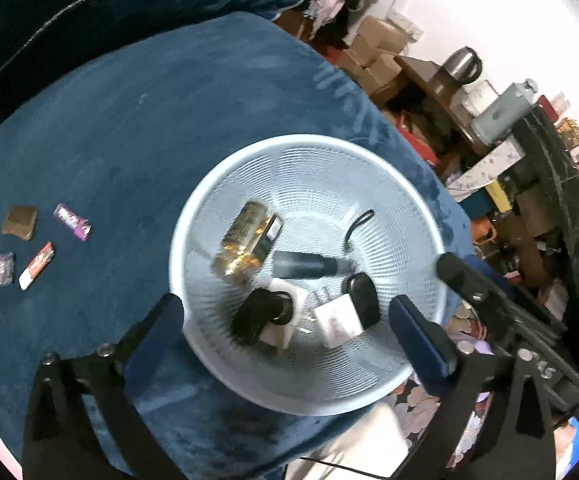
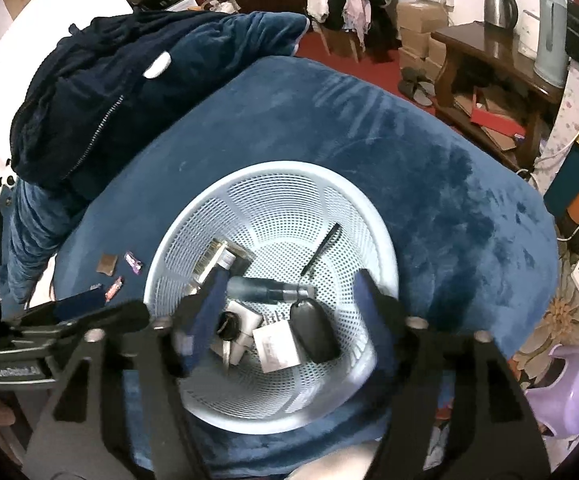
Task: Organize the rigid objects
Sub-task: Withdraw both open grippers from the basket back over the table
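The basket [image 1: 193,216] is the landmark: a pale blue, perforated plastic bowl resting on the blue plush cover [image 1: 129,120]. Both pairs of tongs hang above it, the left tongs [image 1: 285,320] spread to full width and the right tongs [image 2: 289,304] spread wide, with nothing between the pads of either. Inside the basket lie a clear bottle with gold print [image 1: 243,240], a grey-blue cylinder [image 1: 301,266], a black oval case [image 1: 363,300], a white charger plug [image 1: 337,322] and a thin black comb [image 2: 321,250]. These are stiff, light items; the bottle is probably the heaviest and the most slippery, and is best gripped across its body rather than its cap. Left of the basket, well apart from it, four small flat packets [image 1: 73,222] remain on the cover. They look light and thin, so they likely call for a low pinch across the short edges, pressing slightly into the soft plush.
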`<action>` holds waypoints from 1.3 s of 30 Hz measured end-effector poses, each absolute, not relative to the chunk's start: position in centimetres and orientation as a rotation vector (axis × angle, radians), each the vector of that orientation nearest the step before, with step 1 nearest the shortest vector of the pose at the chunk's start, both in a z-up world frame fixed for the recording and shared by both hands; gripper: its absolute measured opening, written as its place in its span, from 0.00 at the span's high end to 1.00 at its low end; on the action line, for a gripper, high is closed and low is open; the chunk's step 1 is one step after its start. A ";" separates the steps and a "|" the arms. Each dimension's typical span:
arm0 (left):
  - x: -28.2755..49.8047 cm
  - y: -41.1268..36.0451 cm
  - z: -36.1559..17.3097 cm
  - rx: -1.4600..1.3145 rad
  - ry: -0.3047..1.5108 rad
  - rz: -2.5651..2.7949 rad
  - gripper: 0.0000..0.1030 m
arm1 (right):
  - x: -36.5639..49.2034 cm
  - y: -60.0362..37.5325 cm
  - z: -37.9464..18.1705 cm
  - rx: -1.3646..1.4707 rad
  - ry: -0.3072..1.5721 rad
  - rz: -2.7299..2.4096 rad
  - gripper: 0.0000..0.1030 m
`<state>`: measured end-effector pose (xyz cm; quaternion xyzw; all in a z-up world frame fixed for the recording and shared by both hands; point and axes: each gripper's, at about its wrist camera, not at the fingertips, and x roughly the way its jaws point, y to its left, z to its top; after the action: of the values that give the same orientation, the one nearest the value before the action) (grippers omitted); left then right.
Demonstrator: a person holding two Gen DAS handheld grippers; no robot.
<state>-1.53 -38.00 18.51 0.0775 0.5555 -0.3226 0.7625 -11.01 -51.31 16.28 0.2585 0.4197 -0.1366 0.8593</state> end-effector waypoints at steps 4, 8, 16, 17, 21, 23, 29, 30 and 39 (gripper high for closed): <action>-1.6 -36.5 17.9 0.187 1.198 -0.641 0.00 | -11.1 -51.0 16.3 0.534 0.886 -0.286 0.00; -1.5 -35.1 17.5 0.191 1.186 -0.604 0.00 | -10.9 -50.4 16.1 0.509 0.915 -0.297 0.00; -1.4 -33.0 16.7 0.186 1.203 -0.576 0.00 | -10.8 -49.2 15.7 0.492 0.940 -0.302 0.00; -1.4 -32.8 16.6 0.183 1.204 -0.576 0.00 | -10.8 -49.0 15.7 0.488 0.941 -0.302 0.00; -1.5 -32.4 16.6 0.182 1.204 -0.575 0.00 | -10.7 -48.5 15.8 0.480 0.946 -0.300 0.00; -1.5 -32.2 16.6 0.178 1.206 -0.573 0.00 | -10.7 -48.2 15.9 0.475 0.947 -0.299 0.00; -1.6 -31.1 16.8 0.161 1.202 -0.566 0.00 | -10.6 -47.3 16.1 0.461 0.947 -0.294 0.00; -1.6 -31.0 16.8 0.160 1.202 -0.565 0.00 | -10.7 -47.2 16.1 0.460 0.946 -0.294 0.00; -2.0 -30.0 17.0 0.149 1.198 -0.567 0.00 | -10.9 -46.7 16.1 0.457 0.951 -0.298 0.00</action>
<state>-1.97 -30.01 17.00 0.0691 0.5555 -0.2631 0.7858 -10.92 -46.72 16.14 0.2170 0.4519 -0.1417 0.8536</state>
